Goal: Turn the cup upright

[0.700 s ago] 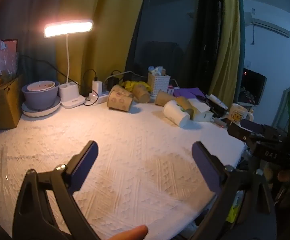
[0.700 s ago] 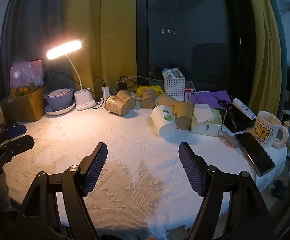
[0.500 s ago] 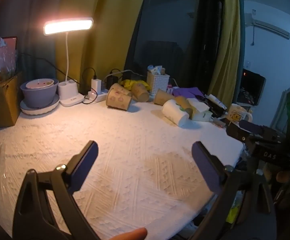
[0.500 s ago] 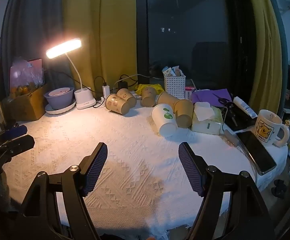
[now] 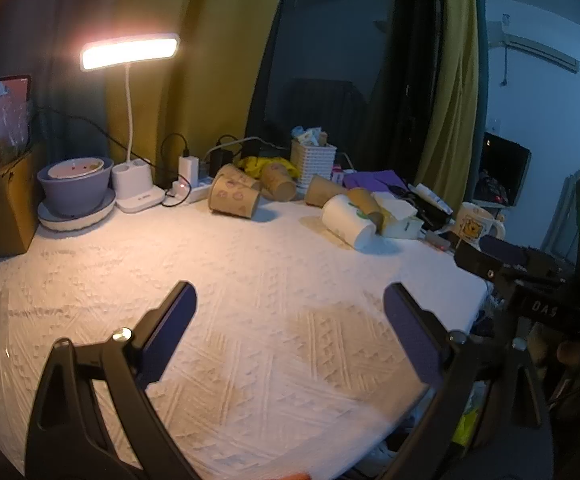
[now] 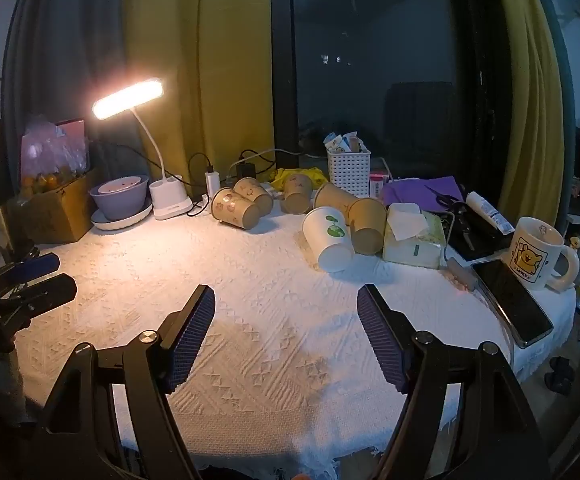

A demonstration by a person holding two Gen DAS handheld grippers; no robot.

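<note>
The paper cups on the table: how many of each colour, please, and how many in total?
Brown paper cups, lying on their sides: 5
White paper cup with a green print, also on its side: 1
Total: 6

The table is covered by a white woven tablecloth (image 6: 281,320) with a raised, matt pattern. Paper cups, brown (image 6: 235,210) and white (image 6: 328,238), are seen beside a glossy ceramic mug (image 6: 536,258) and a glossy-screened phone (image 6: 510,300).

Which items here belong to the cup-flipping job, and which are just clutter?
Job:
white cup, on its side
brown cups, tipped over
left tool, open
right tool, open

Clutter:
lamp
bowl
basket
tissue pack
mug
phone
</note>
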